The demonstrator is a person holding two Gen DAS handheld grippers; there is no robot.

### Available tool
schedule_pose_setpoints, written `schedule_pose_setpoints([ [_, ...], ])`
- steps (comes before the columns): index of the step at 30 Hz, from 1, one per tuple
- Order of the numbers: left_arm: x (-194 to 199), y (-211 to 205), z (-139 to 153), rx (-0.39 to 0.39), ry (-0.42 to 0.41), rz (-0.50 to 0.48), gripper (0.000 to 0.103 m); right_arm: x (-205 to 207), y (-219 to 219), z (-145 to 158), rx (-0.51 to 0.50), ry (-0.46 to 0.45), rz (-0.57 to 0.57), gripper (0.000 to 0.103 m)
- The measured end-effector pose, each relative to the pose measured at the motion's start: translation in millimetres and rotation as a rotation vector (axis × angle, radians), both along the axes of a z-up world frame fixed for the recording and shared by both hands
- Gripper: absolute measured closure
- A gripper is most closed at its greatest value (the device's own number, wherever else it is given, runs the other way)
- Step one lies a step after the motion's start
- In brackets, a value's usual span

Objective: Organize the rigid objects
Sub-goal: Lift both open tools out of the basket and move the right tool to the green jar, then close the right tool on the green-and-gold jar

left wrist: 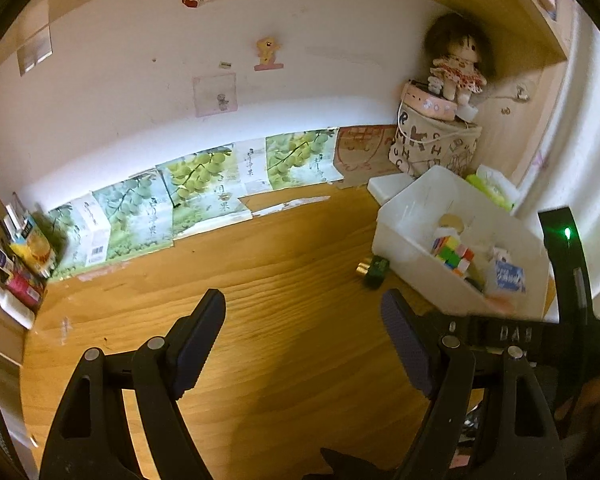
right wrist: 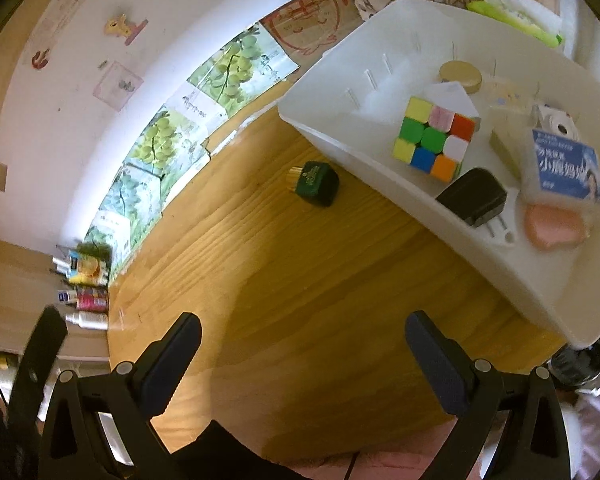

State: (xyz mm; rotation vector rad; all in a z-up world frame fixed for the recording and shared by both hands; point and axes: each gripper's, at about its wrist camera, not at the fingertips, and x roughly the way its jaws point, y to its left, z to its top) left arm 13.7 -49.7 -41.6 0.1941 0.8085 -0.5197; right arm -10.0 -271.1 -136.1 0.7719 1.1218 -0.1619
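On the wooden surface (right wrist: 300,280), just beside the near-left wall of a white bin (right wrist: 380,184), lies a small dark green bottle with a gold cap (right wrist: 314,184). I judge it to be the one loose rigid thing not yet sorted. It lies on its side, its long axis running roughly left to right in the right wrist view, gold cap pointing left and away from the bin, its base end close to the bin wall. I cannot tell whether it touches the wall.

The bin holds the gathered things: a colourful puzzle cube (right wrist: 434,140), a black plug charger (right wrist: 474,196) with prongs pointing near, a blue-labelled box (right wrist: 564,168), a pink flat piece (right wrist: 556,228) and a gold round lid (right wrist: 460,74) toward the far side. They lie mixed together, which suits a collecting bin.

My right claw (right wrist: 302,360) is released, fingers wide apart over bare wood, near of the bottle and well apart from it. My left claw (left wrist: 304,344) is also released and empty, over the surface to the left of the bin; from there the bottle (left wrist: 374,270) sits far and right.
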Motion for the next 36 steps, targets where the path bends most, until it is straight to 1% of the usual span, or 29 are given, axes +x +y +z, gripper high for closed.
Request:
schedule_pose_setpoints([
  [3, 0.6, 11.4, -2.2, 0.008, -0.005, -0.008, 0.021, 0.8, 4.9, -3.0, -0.001, -0.022, -0.059, 0.001],
  [9, 5.1, 35.1, -10.1, 0.005, 0.004, 0.01, 0.021, 2.5, 8.4, -7.6, -0.008, -0.078, -0.157, 0.001],
  [14, 10.0, 45.7, -13.1, 0.022, 0.006, 0.029, 0.021, 14.1, 8.0, -15.1, -0.025, -0.109, -0.21, 0.001],
  [20, 19.2, 54.2, -17.4, 0.048, 0.017, 0.058, 0.021, 35.0, 2.7, -25.1, -0.078, -0.134, -0.249, 0.001],
  [26, 27.4, 55.6, -27.0, 0.088, 0.058, 0.063, 0.021, 56.6, 1.4, -40.7, -0.112, -0.114, -0.269, 0.002],
  [29, 30.9, 56.7, -31.4, 0.103, 0.078, 0.062, 0.021, 68.5, 3.4, -47.7, -0.15, -0.101, -0.269, 0.003],
  [33, 37.4, 58.5, -37.0, 0.123, 0.106, 0.072, 0.021, 83.6, 6.8, -57.3, -0.201, -0.059, -0.256, 0.007],
  [36, 41.7, 61.7, -42.0, 0.134, 0.123, 0.084, 0.021, 90.1, 10.5, -65.2, -0.229, -0.035, -0.251, 0.008],
])
